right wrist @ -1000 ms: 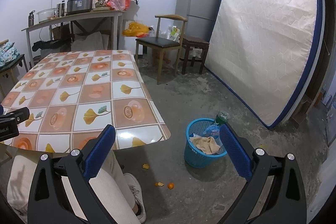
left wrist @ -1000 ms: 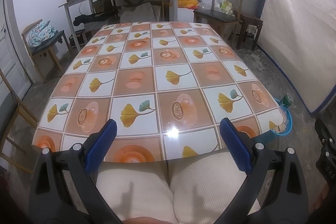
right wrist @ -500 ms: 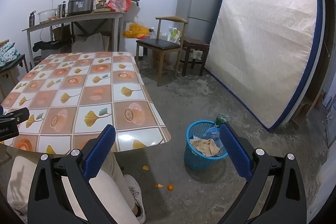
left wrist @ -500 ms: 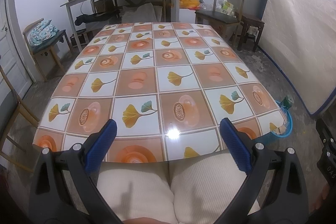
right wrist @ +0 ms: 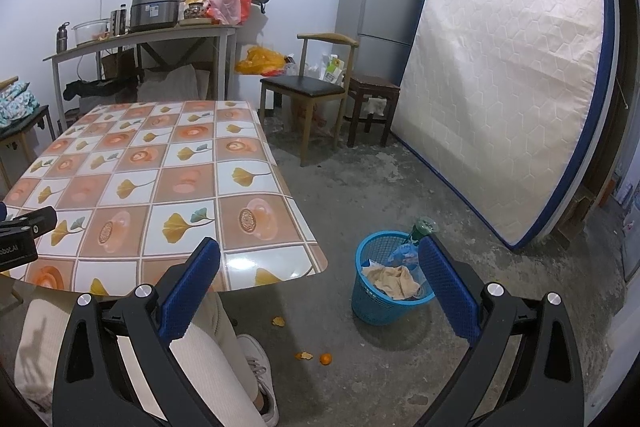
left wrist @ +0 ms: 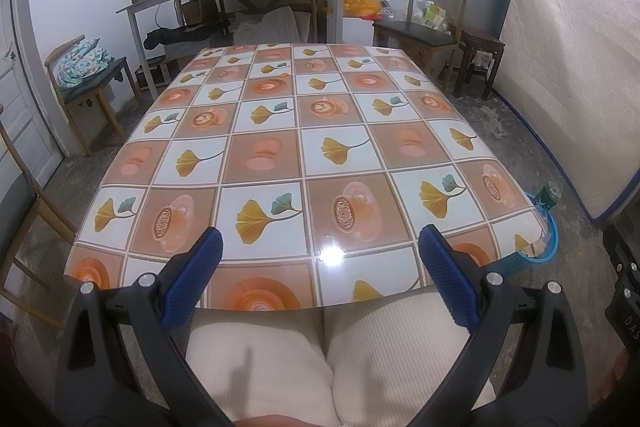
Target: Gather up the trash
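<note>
Over the last second very little has shifted: both views have risen and drawn back a touch, so the patterned bench [left wrist: 304, 155] sits slightly lower in frame, and its top is bare of any litter. That suggests the bench-top part of the job is finished or nearly so, with the trash now gathered in the blue basket [right wrist: 384, 301] on the floor just off the bench's near right corner — a crumpled beige cloth or paper [right wrist: 394, 279] and a green bottle [right wrist: 422, 229] stick out of it. What looks left to collect lies on the concrete: a small orange fruit [right wrist: 326, 359] and peel scraps [right wrist: 304, 355] beside the person's shoe [right wrist: 260, 375], and another scrap [right wrist: 279, 321] nearer the basket. The left gripper [left wrist: 320, 255] hovers over the person's lap at the bench's near edge, jaws spread wide and holding nothing; the right gripper [right wrist: 318, 259] is likewise wide open and empty, aimed between the bench corner and the basket. The floor between basket and mattress [right wrist: 504, 83] is open — the rounded bench corner and the person's own knees are the edges to clear when reaching down.
</note>
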A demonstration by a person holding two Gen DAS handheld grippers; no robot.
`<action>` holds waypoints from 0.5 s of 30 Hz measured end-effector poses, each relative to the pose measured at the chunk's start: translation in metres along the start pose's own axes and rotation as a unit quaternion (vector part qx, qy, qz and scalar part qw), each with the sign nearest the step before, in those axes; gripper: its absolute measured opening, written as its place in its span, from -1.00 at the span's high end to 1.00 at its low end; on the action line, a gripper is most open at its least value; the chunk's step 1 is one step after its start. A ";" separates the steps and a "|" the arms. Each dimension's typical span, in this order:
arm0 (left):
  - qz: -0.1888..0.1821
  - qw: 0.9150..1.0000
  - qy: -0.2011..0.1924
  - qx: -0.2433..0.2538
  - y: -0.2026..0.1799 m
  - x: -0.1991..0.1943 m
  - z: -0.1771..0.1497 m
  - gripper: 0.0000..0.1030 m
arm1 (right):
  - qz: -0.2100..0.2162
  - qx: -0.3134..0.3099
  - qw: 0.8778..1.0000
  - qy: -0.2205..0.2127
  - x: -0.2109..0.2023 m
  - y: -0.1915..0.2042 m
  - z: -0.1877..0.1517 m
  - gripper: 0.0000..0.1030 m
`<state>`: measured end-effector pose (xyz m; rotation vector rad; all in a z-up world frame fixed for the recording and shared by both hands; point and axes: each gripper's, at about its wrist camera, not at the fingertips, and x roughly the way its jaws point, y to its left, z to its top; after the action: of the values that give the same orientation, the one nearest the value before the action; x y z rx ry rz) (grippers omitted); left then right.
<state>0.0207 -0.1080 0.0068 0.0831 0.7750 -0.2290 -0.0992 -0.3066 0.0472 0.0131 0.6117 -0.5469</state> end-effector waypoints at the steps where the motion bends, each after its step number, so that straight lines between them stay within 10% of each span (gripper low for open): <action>1: 0.000 1.000 0.000 0.000 0.000 0.000 0.000 -0.83 | 0.000 0.000 1.000 0.000 0.000 0.000 0.000 -0.87; 15: 0.000 1.000 0.000 0.000 0.000 0.000 0.000 -0.83 | 0.002 -0.002 1.000 0.000 -0.002 0.003 0.001 -0.87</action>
<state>0.0209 -0.1077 0.0065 0.0831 0.7752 -0.2288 -0.0988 -0.3028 0.0483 0.0101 0.6131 -0.5418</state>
